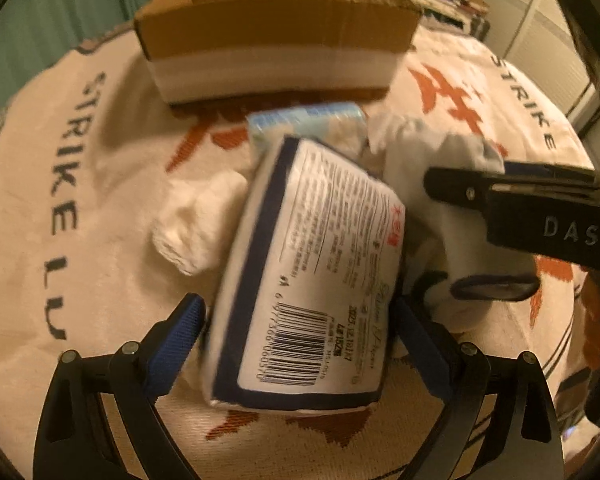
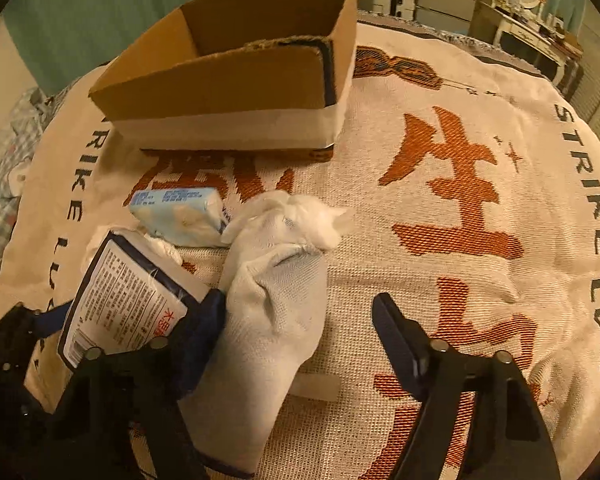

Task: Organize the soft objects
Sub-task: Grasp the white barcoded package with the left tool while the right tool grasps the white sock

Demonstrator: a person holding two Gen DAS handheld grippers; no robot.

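Left gripper has its jaws pinching the navy-and-white tissue pack across its short sides, blue pads pressed into the wrap; the pack is tilted, barcode end toward the camera, seemingly lifted a bit off the woven blanket, hard to be sure. The pack looks light, squashy, plastic film likely slippery, so a mid-body pinch across the narrow width should hold; squeezing harder just dents it. Right gripper has jaws spread wide, holding nothing, straddling the white sock, which is limp and will drape; best taken at the bunched middle, not the loose toe. Behind the held pack is a light-blue tissue pack, lying flat, touching the sock's crumpled end, equally soft. In the left view a small white cloth wad sits just left of the held pack; can't tell what it is. The open cardboard box stands beyond the pile, apparently empty as far as visible, probably the target. In the way: the near box wall must be cleared, and the two grippers are close together, almost touching beside the sock, so collision risk.
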